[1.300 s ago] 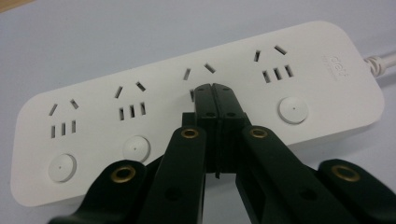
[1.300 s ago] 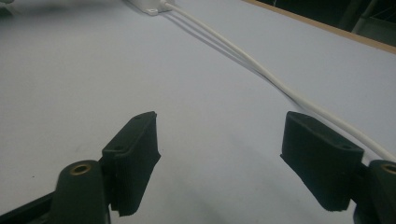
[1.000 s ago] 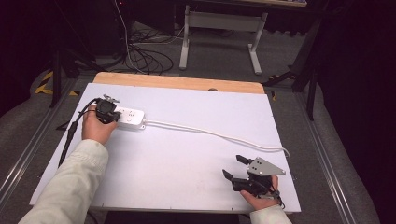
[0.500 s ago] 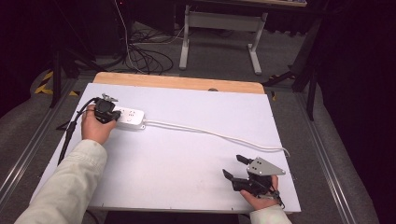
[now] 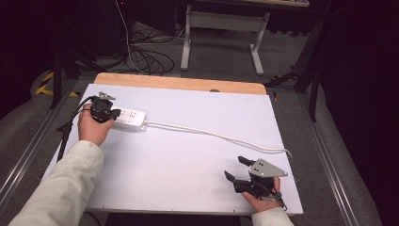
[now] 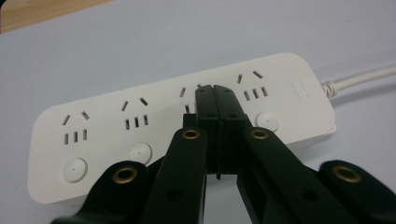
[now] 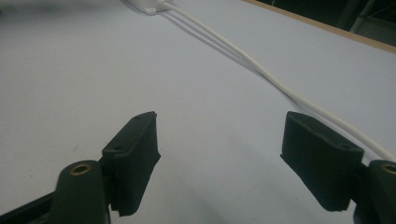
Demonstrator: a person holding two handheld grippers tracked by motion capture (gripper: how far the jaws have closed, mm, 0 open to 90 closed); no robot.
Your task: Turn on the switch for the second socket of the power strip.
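White power strip (image 5: 128, 118) lay far left on the table (image 5: 188, 155). The left gripper (image 6: 215, 95), jaws pressed together, bore on its face, apparently to work a button. The right gripper (image 5: 237, 170) rested near right, spread, holding nothing.

The white tabletop (image 5: 188, 155) is lit evenly from overhead, while the room around it drops off into near black. Shadows are soft. Both gripper views look a bit hazy, with the close-up black fingers (image 7: 133, 154) slightly blurry.
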